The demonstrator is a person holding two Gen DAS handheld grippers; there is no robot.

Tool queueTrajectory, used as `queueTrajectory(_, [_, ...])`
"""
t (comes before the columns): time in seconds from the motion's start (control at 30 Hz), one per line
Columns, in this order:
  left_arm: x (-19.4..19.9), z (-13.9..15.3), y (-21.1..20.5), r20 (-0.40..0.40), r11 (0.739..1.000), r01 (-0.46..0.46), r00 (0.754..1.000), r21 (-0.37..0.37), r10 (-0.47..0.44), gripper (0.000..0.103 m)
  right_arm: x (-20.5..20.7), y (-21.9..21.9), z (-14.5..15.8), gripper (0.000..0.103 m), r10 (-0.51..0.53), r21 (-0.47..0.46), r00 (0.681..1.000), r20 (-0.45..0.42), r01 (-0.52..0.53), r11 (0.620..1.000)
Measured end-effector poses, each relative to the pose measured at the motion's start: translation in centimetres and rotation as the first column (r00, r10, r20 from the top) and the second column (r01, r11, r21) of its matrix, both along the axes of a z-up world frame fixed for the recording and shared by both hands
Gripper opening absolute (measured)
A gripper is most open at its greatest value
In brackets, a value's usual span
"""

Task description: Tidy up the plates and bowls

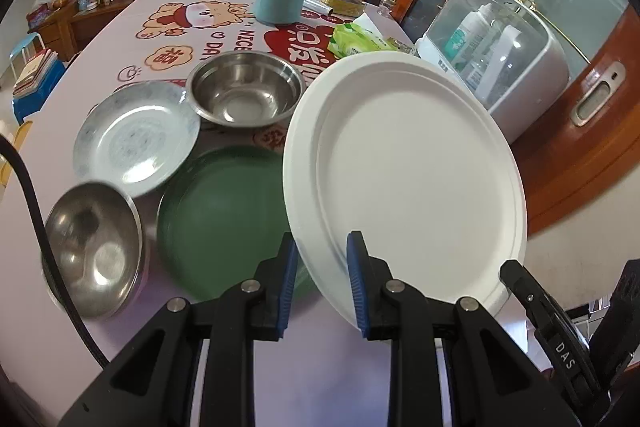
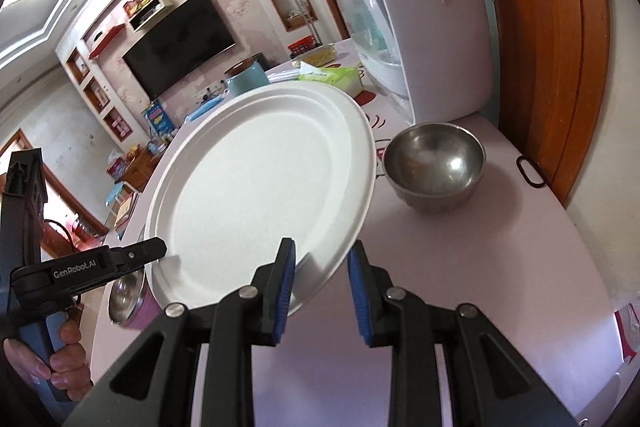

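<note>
White plate | up off the worktop, tilted, right of green plate | left claw and right claw both clamped on its rim | steel bowl nearby

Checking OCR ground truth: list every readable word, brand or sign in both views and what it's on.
"DAS" – on the black body of the right hand-held gripper, seen in the left wrist view.
"GenRobot.AI" – on the black left hand-held gripper, seen in the right wrist view.
"NICE", "DAS…" cut off, and a Chinese character – on the pink cartoon-printed tablecloth.
Green wipes pack and bottle labels: too blurred.
</note>
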State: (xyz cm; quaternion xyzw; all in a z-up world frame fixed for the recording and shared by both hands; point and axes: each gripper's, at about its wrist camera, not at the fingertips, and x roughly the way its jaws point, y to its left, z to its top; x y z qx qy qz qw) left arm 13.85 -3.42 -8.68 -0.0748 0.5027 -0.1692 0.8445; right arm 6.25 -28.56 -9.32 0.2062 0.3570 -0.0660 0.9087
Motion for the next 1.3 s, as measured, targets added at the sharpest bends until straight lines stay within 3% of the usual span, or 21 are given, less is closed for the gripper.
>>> queueTrajectory(0.63, [-9.9,-0.6,3.8,-0.024,0.999,0.033,0.999,0.006,-0.033,0.025,-5.7,3.1,-0.4,0.026,0.195,-0.026,0.978,-0.077,-0.198,0.98])
queueTrajectory(0.9, [-12.0,-2.6,6.3,-0.089,1.0,0.019,0.996,0.01,-0.018,0.025,-6.7,5.5,-1.6,0.027,0.318,-0.059,0.938,-0.136,-0.328,0.943])
queueTrajectory(1.3, [-14.4,-5.7,9.1,-0.202,0.999,-0.016,0.979,0.031,0.022,0.025,-7.2,8.0,-4.8,0.027,0.413,0.021,0.871,-0.266,-0.423,0.906])
